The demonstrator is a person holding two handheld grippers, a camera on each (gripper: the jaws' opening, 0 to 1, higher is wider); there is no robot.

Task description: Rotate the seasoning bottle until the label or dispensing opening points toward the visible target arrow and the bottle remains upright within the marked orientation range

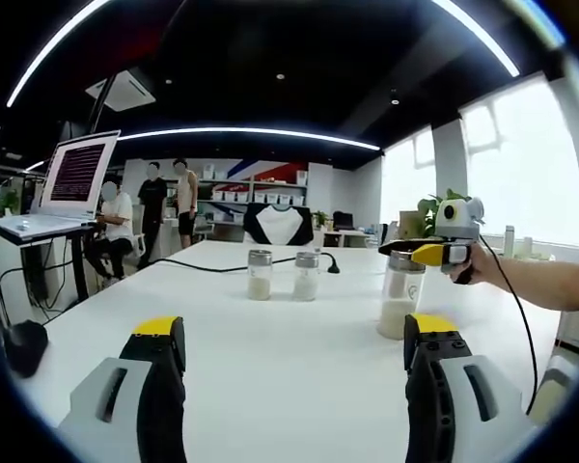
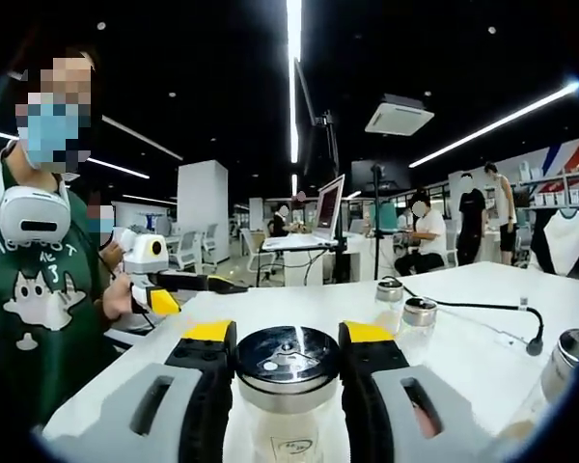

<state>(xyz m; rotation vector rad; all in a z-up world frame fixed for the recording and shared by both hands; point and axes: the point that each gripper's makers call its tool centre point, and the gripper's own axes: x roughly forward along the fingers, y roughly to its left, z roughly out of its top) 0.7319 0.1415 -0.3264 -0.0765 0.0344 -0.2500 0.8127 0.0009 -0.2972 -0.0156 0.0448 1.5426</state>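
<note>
A clear seasoning bottle [image 1: 400,307] with white grains in its lower part and a metal lid stands upright on the white table [image 1: 270,338]. My right gripper [image 1: 406,253], held by a hand coming in from the right, is shut on its lid. In the right gripper view the yellow-tipped jaws press both sides of that shiny lid [image 2: 291,359], and my right gripper [image 2: 291,340] sits around it. My left gripper [image 1: 294,340] is open with nothing between its fingers, low over the near table. The left gripper [image 2: 195,289] also appears beside a person in a green shirt.
Two more shakers [image 1: 260,275] [image 1: 307,276] stand mid-table, with a black cable [image 1: 203,264] behind them. Another shaker [image 2: 565,353] is at the right edge of the right gripper view. A laptop [image 1: 72,188] sits on a stand at the left, and people stand at the back.
</note>
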